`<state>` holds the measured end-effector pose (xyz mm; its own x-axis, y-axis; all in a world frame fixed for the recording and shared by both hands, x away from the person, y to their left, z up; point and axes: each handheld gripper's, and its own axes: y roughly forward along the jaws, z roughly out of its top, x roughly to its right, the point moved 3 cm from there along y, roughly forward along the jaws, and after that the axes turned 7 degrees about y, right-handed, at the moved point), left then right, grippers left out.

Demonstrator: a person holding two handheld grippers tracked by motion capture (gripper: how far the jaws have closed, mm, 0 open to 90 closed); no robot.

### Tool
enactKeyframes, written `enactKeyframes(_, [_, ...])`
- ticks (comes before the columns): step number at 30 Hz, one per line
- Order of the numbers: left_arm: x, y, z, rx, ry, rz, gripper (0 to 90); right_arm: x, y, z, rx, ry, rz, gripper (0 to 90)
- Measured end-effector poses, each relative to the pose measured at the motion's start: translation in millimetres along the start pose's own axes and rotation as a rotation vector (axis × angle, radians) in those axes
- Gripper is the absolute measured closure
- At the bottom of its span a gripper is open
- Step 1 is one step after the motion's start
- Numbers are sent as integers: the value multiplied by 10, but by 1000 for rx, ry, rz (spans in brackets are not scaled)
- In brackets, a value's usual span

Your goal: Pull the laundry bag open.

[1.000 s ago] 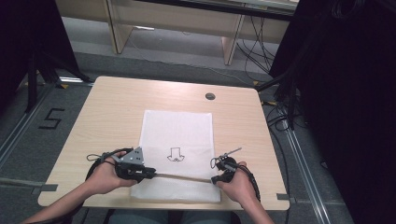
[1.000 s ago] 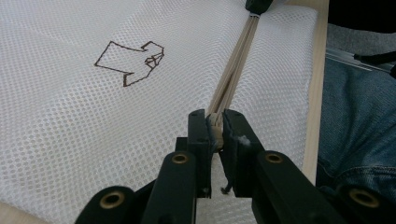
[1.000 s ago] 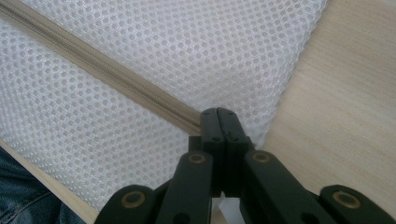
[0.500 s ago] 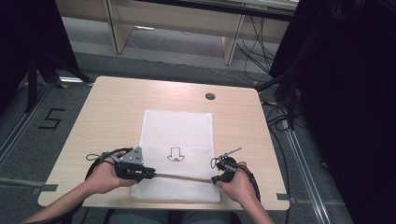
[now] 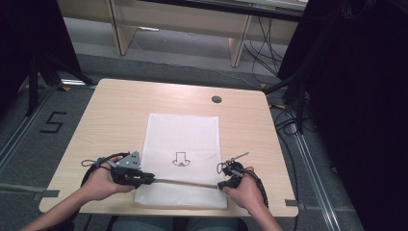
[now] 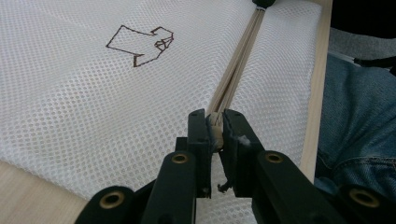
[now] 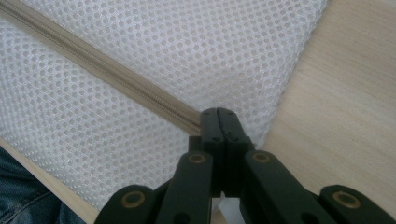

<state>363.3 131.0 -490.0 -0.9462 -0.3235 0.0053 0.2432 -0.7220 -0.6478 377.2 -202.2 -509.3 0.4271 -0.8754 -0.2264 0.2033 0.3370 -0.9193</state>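
Observation:
A white mesh bag (image 5: 183,137) with a brown arrow drawing (image 5: 180,159) lies flat in the middle of the wooden table (image 5: 115,110). A beige zipper (image 5: 185,182) runs across its near end. My left gripper (image 5: 153,179) is at the zipper's left end. In the left gripper view it (image 6: 215,119) is shut on a small beige zipper pull, with the zipper (image 6: 238,60) stretching away from the jaws. My right gripper (image 5: 220,185) is at the zipper's right end. In the right gripper view it (image 7: 218,114) is shut where the zipper (image 7: 116,74) meets the bag's edge.
A round cable hole (image 5: 216,99) sits in the table's far right part. The person's jeans (image 6: 359,121) are close under the table's near edge. Wooden furniture legs (image 5: 238,45) and cables (image 5: 288,120) are on the floor beyond and to the right.

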Motion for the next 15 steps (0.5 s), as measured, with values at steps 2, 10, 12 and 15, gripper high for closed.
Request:
enactKeyframes(2, [7, 1, 5, 9, -2, -3, 817, 1, 0, 0, 0, 1, 3, 900])
enactKeyframes(10, [-55, -149, -140, 2, -40, 35, 817, 9, 2, 4, -4, -6, 7, 900])
enactKeyframes(12, [-70, -192, -192, -3, -48, 45, 816, 11, 0, 5, -1, -8, 0, 900])
enactKeyframes(15, [-84, -264, -289, -9, -78, 69, 816, -2, -3, -1, -12, 15, 1, 900])
